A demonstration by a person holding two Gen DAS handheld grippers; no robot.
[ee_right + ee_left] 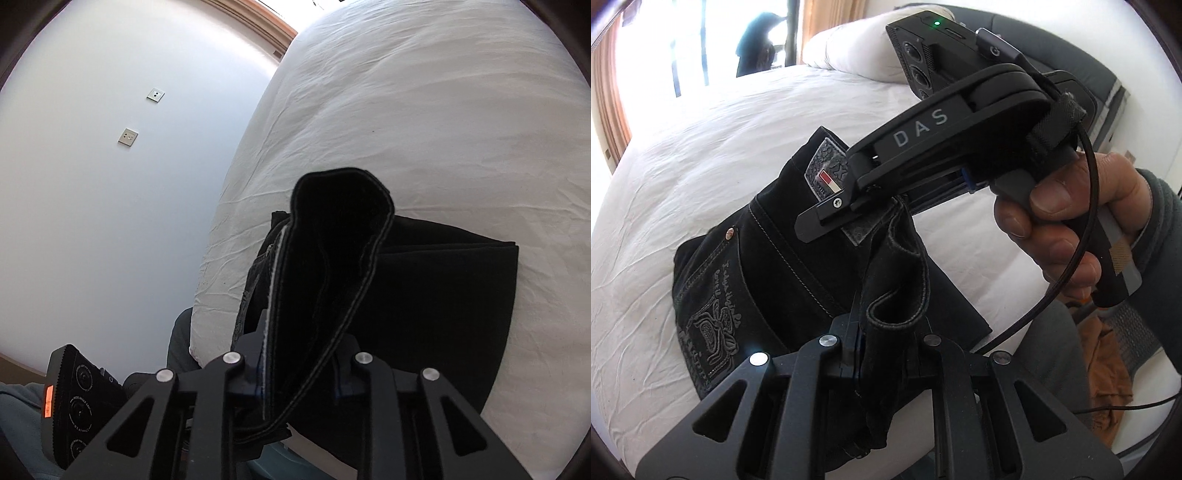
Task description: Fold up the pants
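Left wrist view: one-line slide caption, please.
Left gripper pinches a black hem of the pants on the white bed; right gripper reaches the waistband.

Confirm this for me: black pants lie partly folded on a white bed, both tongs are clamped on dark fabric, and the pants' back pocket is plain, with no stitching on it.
Wrong on one point: the back pocket is not plain. The left wrist view shows decorative embroidery and lettering stitched across it. The rest stands: the black pants lie partly folded on the white bed, and the left tongs and right tongs are both clamped on dark fabric.
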